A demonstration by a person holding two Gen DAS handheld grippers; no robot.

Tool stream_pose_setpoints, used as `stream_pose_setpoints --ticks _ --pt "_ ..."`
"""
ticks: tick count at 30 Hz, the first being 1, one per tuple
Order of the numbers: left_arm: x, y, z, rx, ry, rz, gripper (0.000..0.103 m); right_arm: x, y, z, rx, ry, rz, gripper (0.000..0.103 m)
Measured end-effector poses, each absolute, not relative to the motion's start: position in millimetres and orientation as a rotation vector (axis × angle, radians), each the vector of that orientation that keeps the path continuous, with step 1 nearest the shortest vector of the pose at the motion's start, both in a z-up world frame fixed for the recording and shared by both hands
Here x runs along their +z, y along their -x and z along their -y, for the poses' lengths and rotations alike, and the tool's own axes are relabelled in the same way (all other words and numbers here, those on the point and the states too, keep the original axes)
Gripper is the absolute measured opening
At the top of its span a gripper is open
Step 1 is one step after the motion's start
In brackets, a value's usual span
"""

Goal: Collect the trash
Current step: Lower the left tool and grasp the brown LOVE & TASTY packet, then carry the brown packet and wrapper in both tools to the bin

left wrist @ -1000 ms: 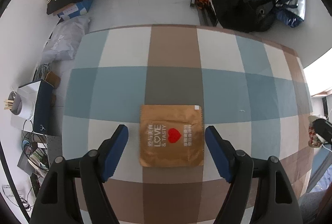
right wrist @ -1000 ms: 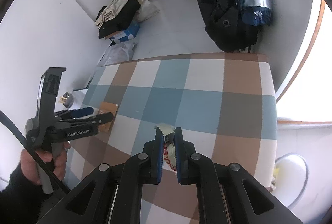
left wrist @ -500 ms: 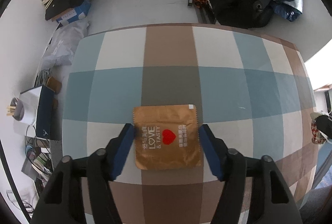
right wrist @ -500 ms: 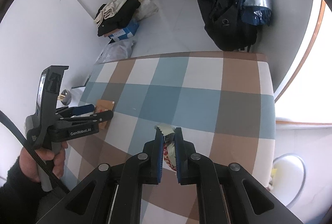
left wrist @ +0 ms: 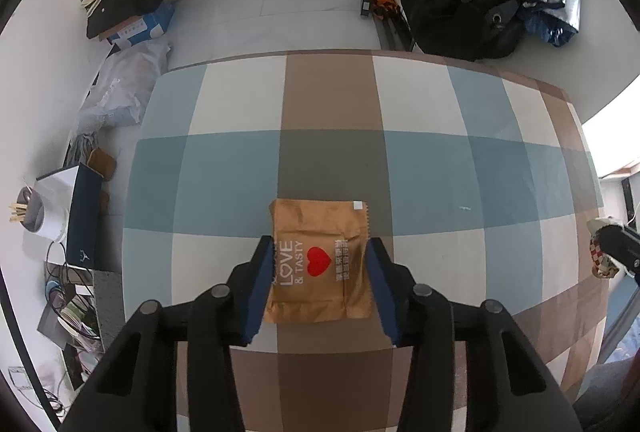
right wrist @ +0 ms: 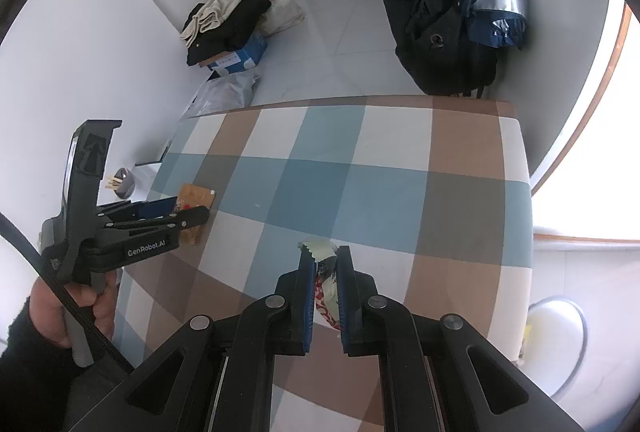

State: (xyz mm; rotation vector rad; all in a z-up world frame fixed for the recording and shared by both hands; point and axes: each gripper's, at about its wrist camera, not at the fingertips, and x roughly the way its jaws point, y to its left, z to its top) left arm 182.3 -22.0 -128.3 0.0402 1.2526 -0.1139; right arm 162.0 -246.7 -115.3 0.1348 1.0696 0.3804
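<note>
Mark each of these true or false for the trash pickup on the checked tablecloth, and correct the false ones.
1. The gold wrapper lies between the left gripper's fingers. True.
2. The right gripper is empty. False: it is shut on a crumpled wrapper.
3. The gold wrapper shows a red heart. True.
4. The gold wrapper lies on the floor. False: it lies on the tablecloth.

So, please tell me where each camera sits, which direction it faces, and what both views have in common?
Left wrist: on the left gripper, facing steeply down at the brown wrapper between its just-closing jaws.
Right wrist: on the right gripper, facing across the checked table; it pinches a crumpled wrapper; the left hand shows.
Shared: table, brown wrapper, black bags.
</note>
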Motion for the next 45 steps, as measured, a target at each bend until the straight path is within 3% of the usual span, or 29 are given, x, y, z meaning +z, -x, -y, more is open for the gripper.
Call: stream_pose_setpoints --ticks 1,3,15,45 --pt "-128 -182 21 -0.113 -0.034 -1.252 0.037 -115 -162 247 0.381 -0.135 -1.07 0.009" --pt "-127 -182 18 -0.105 -0.02 -1.25 0.023 -115 -162 246 0.383 -0.133 -1.071 0.009" --pt "-110 -174 13 -0.124 0.007 -1.17 0.003 -114 -162 242 0.389 -0.123 -1.071 0.009" --pt "-60 -127 -6 -0.197 0.024 -1.015 0.001 -91 -126 216 0.405 -0.188 -1.0 0.009"
